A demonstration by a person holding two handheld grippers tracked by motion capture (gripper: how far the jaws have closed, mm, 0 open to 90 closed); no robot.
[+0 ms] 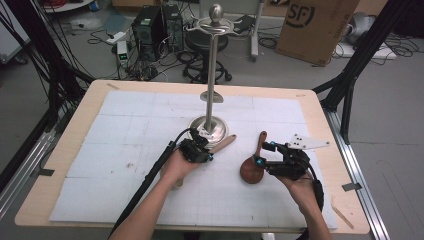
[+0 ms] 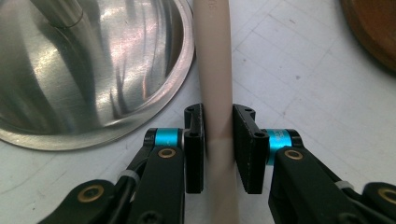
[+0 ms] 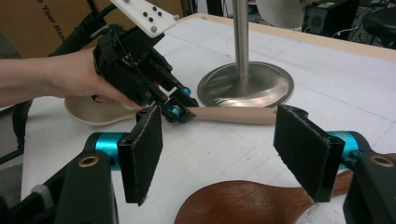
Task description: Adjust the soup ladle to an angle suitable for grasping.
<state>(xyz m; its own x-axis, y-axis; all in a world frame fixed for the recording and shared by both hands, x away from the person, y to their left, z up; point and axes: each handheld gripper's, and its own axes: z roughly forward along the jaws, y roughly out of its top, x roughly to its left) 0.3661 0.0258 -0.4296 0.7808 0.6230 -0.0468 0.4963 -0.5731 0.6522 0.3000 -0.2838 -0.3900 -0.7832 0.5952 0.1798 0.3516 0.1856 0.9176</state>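
A pale wooden spoon (image 1: 224, 143) lies on the white grid mat, its handle pointing toward a metal stand's round base (image 1: 207, 125). My left gripper (image 1: 207, 150) is shut on that handle (image 2: 212, 70), both pads pressing its sides just in front of the base (image 2: 93, 70). The right gripper view shows the left gripper (image 3: 175, 109) on the handle (image 3: 229, 115) and the spoon's bowl (image 3: 88, 112) under the hand. A dark wooden spoon (image 1: 251, 170) lies to the right. My right gripper (image 1: 261, 154) stands open beside its bowl (image 3: 238, 203), the pads (image 3: 140, 154) wide apart and touching nothing.
The stand's tall pole (image 1: 213, 65) rises from the base, with hooks and a ball at the top. The mat (image 1: 125, 130) covers most of the wooden table (image 1: 60, 150). Beyond the far edge are computers, cables, a stool and a cardboard box (image 1: 315, 25).
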